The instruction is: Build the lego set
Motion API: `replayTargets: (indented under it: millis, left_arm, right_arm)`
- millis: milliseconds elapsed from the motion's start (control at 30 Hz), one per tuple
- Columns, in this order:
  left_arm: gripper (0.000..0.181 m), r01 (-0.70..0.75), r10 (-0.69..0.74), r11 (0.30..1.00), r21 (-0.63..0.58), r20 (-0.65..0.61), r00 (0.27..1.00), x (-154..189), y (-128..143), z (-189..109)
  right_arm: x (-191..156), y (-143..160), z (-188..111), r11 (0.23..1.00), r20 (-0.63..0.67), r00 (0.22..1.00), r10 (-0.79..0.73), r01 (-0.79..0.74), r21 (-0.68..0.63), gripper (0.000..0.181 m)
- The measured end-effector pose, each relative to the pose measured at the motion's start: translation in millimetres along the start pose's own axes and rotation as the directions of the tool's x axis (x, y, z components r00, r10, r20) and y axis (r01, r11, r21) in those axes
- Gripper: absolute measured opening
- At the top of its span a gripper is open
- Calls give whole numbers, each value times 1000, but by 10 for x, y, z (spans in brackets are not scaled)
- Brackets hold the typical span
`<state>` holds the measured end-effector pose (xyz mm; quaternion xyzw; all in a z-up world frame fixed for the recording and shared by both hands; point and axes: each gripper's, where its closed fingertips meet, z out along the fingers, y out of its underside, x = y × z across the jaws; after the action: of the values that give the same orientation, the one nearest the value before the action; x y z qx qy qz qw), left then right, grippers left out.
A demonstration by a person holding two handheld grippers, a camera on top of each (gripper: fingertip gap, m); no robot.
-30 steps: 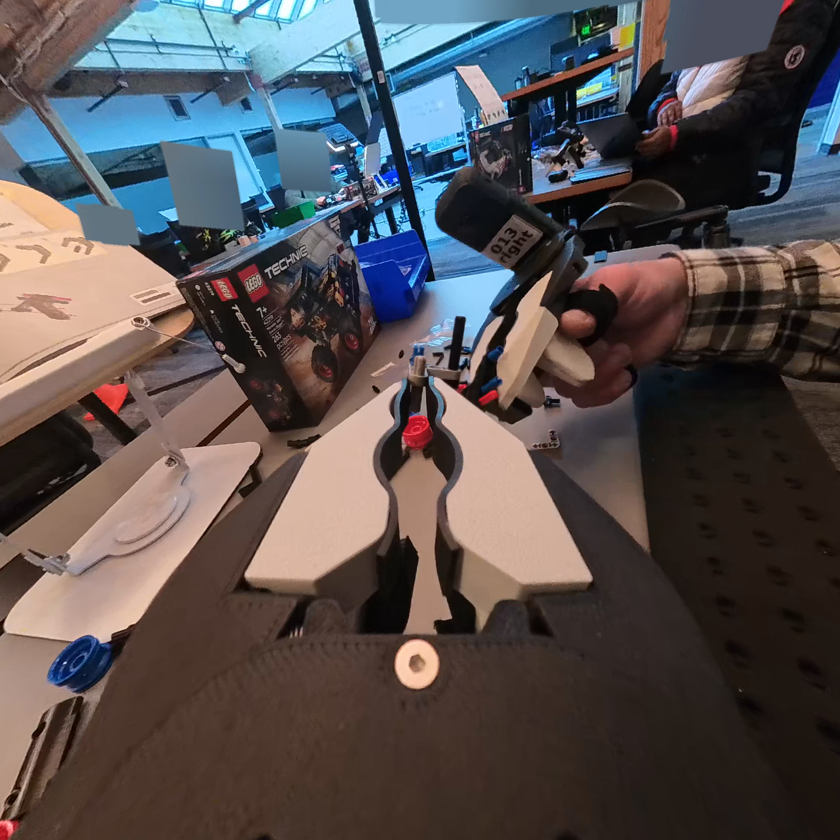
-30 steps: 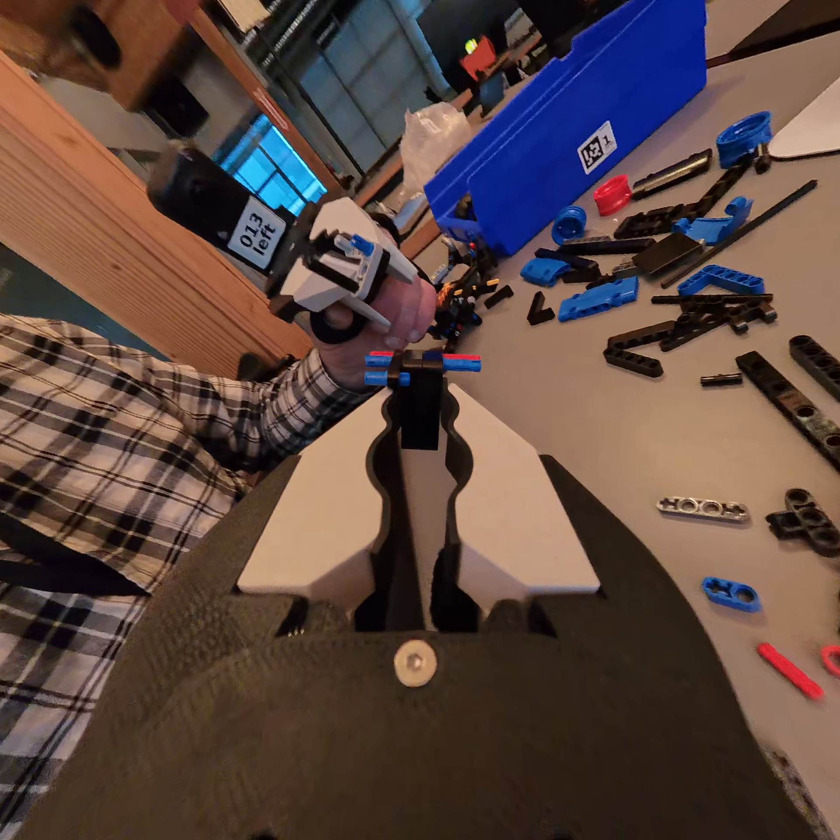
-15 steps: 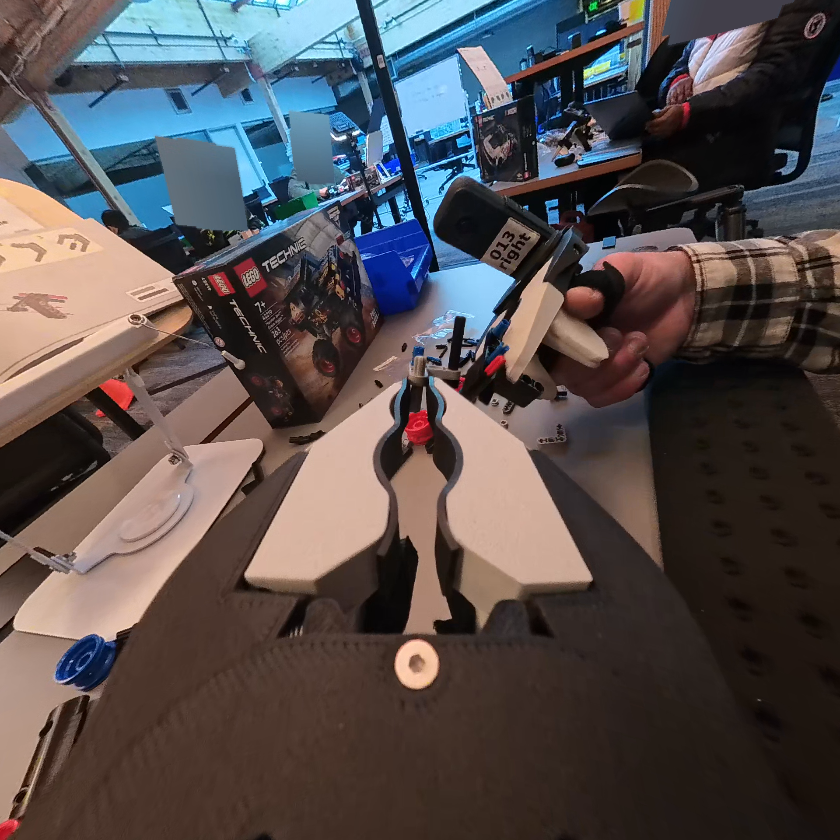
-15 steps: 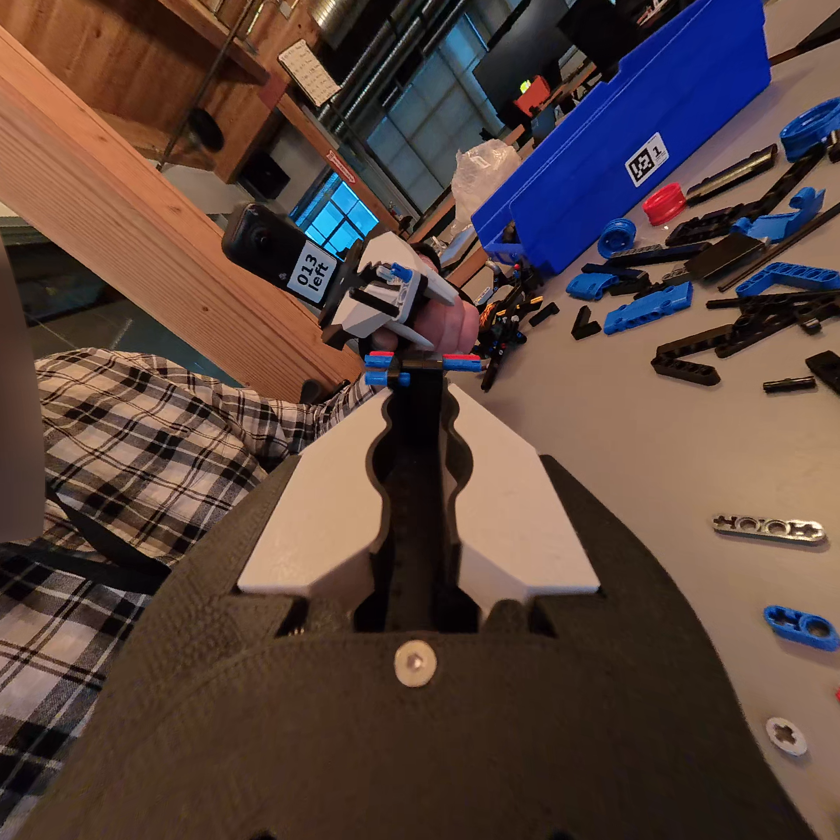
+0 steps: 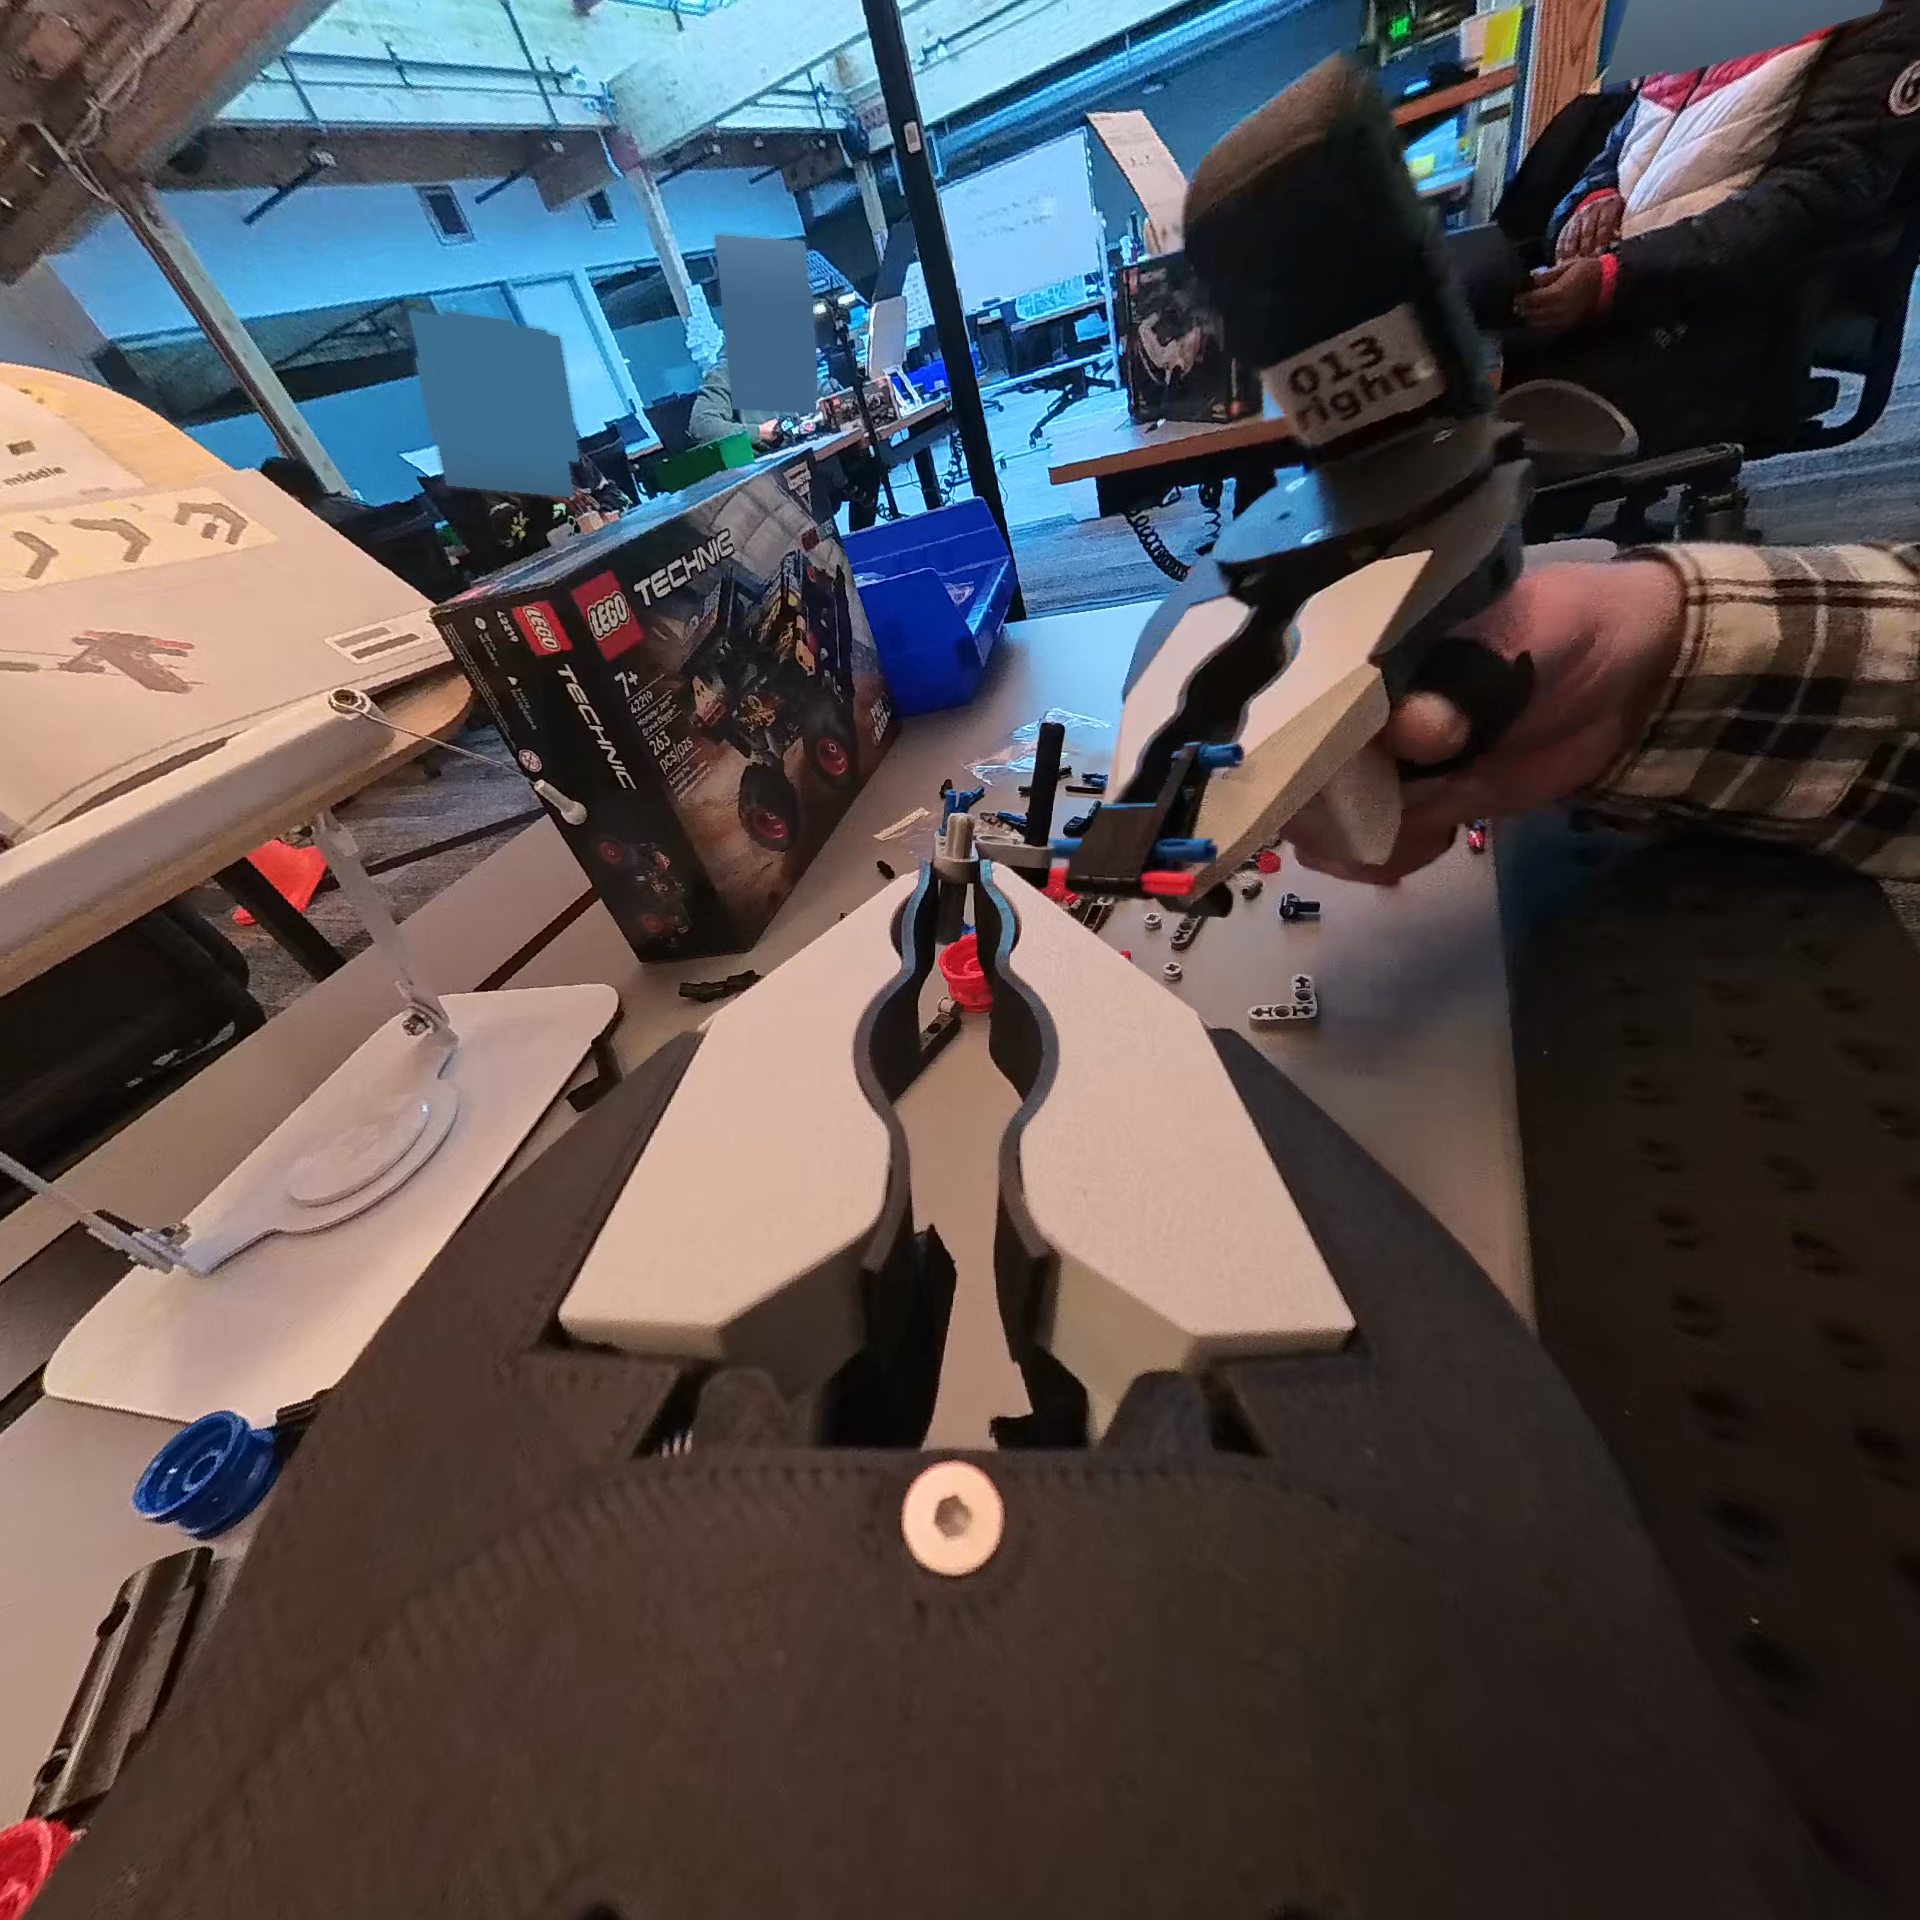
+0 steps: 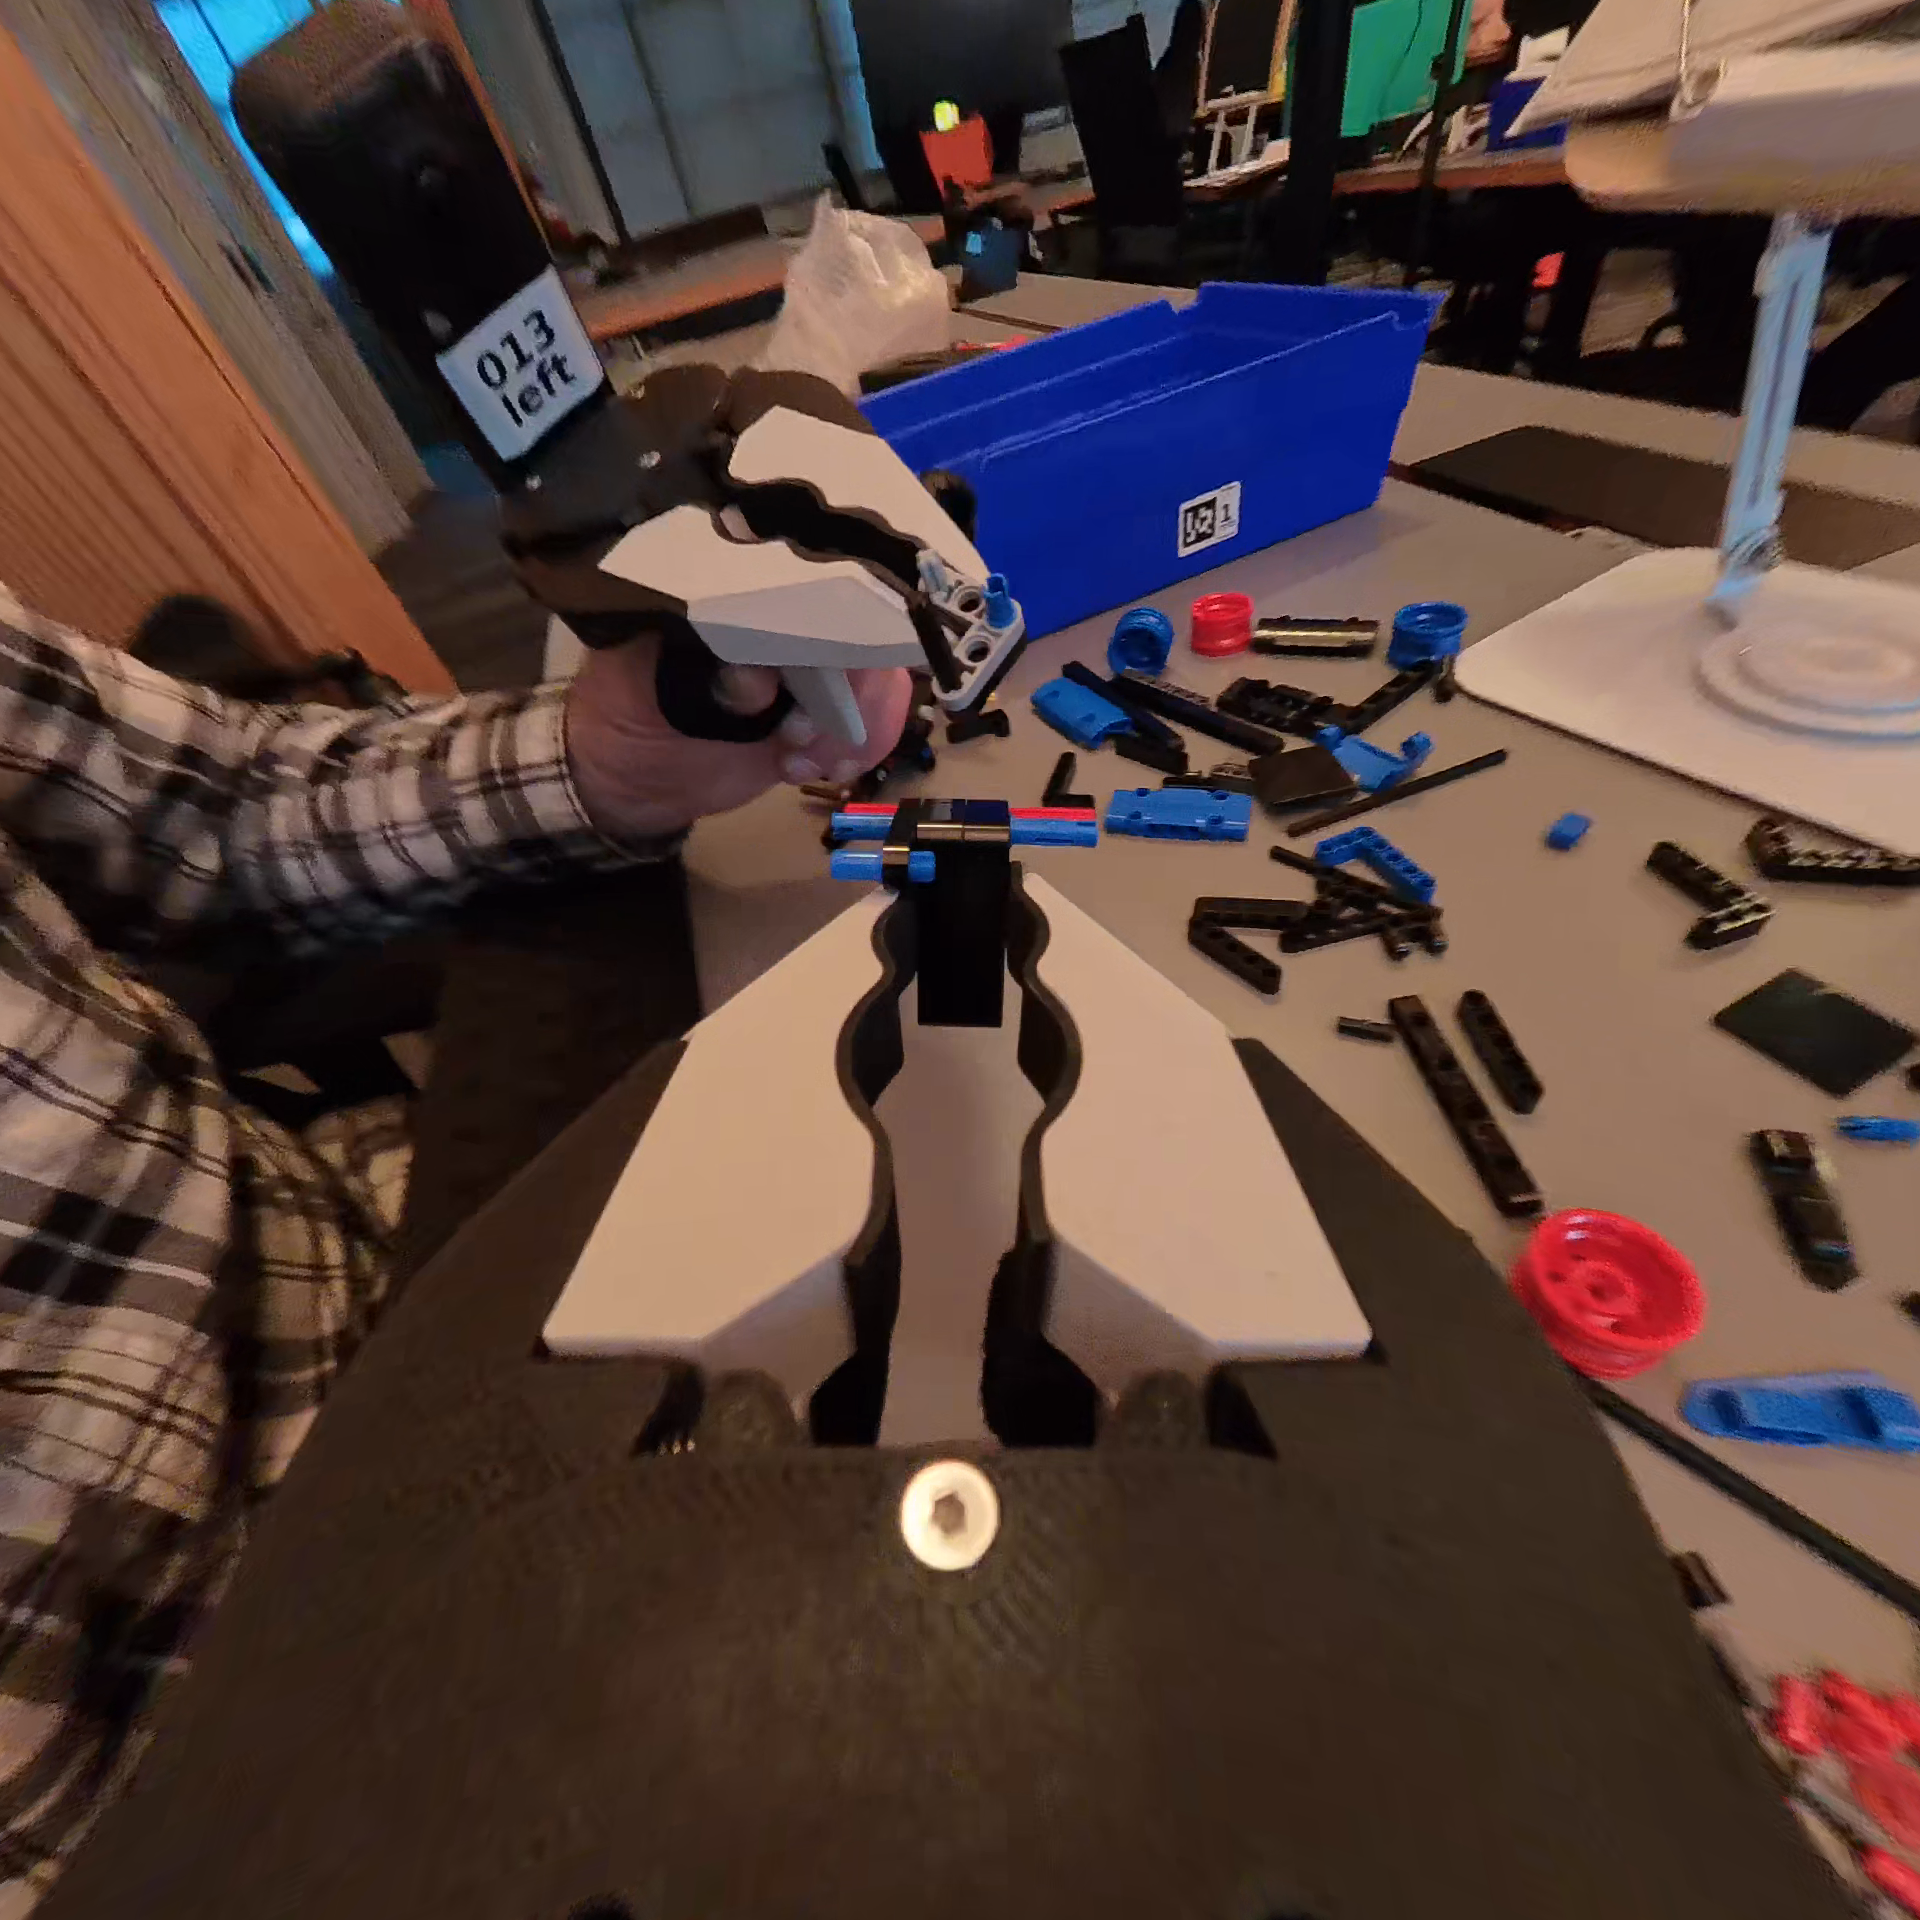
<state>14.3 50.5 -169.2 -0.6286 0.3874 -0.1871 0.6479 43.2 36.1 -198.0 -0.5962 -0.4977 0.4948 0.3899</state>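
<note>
My left gripper is shut on a small light grey lego piece with a grey pin on top; in the right wrist view the piece shows holes and a blue pin. My right gripper is shut on a black lego block with blue and red pins sticking out both sides. In the left wrist view the right gripper holds the block just right of the grey piece, very close to it. Both are held above the table.
Many loose black, blue and red lego parts lie on the grey table. A blue bin, a lego box, a white instruction stand base, a red wheel and a black mat surround them. My right fingertips sit around 5 cm from my left ones.
The right gripper has swung nearer and turned, bringing the black block close beside the grey piece. The left gripper has stayed nearly still with its piece.
</note>
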Motion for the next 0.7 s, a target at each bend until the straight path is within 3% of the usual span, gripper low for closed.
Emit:
replayTargets:
  millis: [133, 533, 700]
  left_arm:
    - [4, 6, -6, 1000, -3, 7, 1000, -17, 8, 3]
    - [4, 15, -14, 1000, -9, 11, 1000, -26, 21, 12]
    - [4, 22, -22, 1000, -10, 11, 1000, -34, 26, 17]
  right_arm:
    - [-8, 36, 17, 996, -32, 996, -84, 83, -40, 15]
    - [120, 71, -31, 1000, -27, 999, 28, -28, 2, 15]
    - [161, 165, -18, 998, -79, 997, -2, -4, -69, 15]
